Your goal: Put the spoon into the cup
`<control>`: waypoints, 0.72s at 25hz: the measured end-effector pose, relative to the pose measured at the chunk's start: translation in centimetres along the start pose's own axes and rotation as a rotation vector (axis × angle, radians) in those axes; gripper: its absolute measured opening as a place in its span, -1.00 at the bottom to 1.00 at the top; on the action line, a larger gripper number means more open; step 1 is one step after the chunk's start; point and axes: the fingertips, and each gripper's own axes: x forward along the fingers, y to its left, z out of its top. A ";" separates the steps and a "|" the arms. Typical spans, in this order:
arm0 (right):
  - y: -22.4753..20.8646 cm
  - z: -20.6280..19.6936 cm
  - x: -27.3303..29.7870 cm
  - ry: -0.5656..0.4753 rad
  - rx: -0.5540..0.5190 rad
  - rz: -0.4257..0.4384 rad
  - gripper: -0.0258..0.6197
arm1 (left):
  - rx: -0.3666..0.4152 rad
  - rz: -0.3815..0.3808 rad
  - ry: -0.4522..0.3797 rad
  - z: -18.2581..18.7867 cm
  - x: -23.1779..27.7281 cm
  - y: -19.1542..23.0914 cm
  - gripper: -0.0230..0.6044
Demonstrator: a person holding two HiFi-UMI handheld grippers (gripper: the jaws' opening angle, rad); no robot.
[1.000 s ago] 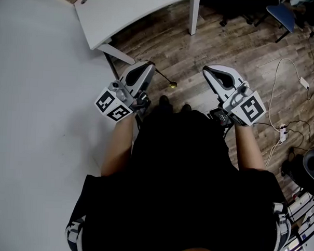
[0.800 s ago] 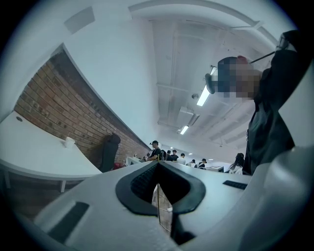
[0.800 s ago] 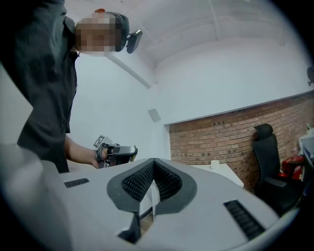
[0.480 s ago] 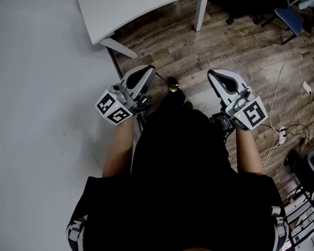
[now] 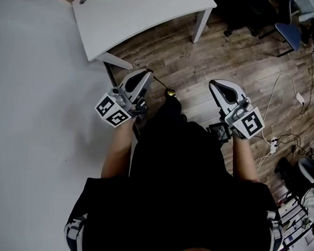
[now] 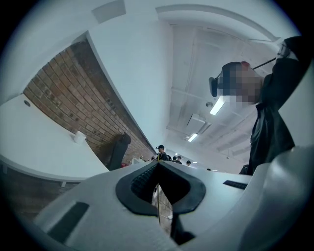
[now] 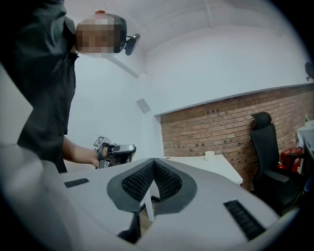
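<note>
Spoon [image 5: 170, 91] is sticking out of the clenched left tongs [image 5: 145, 75], pinched by its handle for carrying to the cup [image 7: 209, 156] on the counter [image 5: 141, 15]. Right tongs [image 5: 217, 85] are closed, empty, probably idling.

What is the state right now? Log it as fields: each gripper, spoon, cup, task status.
left gripper: shut on the spoon, thin handle between its fingers, gold end sticking out over the wood floor
right gripper: shut, nothing between its fingers
cup: white, upright on the white table, near the brick wall
task status: spoon not yet in the cup; the two are well apart
</note>
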 end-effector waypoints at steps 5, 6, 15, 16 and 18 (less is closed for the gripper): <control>-1.1 1.3 1.6 0.032 -0.003 0.007 -0.90 | -0.008 -0.014 -0.007 1.6 0.8 1.3 -0.88; -1.1 1.7 1.6 0.038 -0.007 0.007 -0.90 | -0.008 -0.017 -0.011 2.0 0.9 1.3 -0.88; -7.0 4.1 4.1 0.015 0.034 -0.041 -0.90 | -0.070 -0.049 0.002 2.7 6.2 6.9 -0.88; -8.1 3.8 4.1 0.017 0.042 -0.050 -0.90 | -0.076 -0.051 0.003 2.5 7.1 7.5 -0.88; -10.6 2.9 4.1 0.038 0.035 -0.067 -0.90 | -0.077 -0.048 0.008 2.0 8.6 8.6 -0.88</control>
